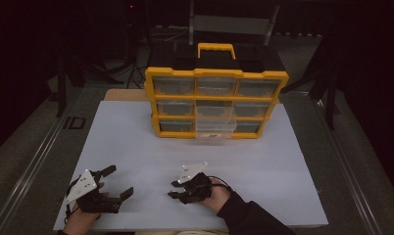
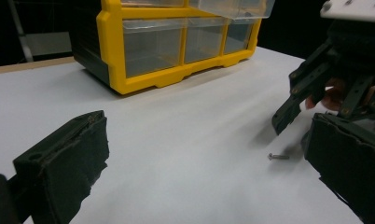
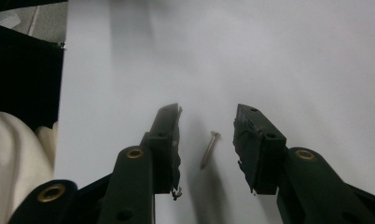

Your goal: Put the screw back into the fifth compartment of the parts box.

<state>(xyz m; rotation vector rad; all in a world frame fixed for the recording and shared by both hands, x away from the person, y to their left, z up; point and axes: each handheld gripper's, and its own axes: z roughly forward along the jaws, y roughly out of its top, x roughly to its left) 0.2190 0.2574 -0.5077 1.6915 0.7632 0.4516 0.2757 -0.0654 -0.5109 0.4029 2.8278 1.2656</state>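
White counter point(image 1: 136, 142), dark surroundings. At the far edge stands a yellow organizer point(image 1: 215, 103) with clear drawers; one bottom-row middle drawer point(image 1: 214, 128) is pulled partway out.

Left tool point(image 1: 119, 181) near the counter's front left, held in a hand point(image 1: 82, 215), jaws spread wide with nothing between them. In the left gripper view its two pads sit far apart at the frame edges.

Right tool point(image 1: 174, 189) at front centre, held by a hand point(image 1: 217, 195) in a dark sleeve point(image 1: 256, 220). Jaws partly open, tipped down just above the counter.

A small screw point(image 3: 209, 150) lies flat on the counter between the right tool's pads point(image 3: 169, 140), touching neither (clear gap each side). The left gripper view shows the same screw point(image 2: 278, 157) under the right tool point(image 2: 293, 116).
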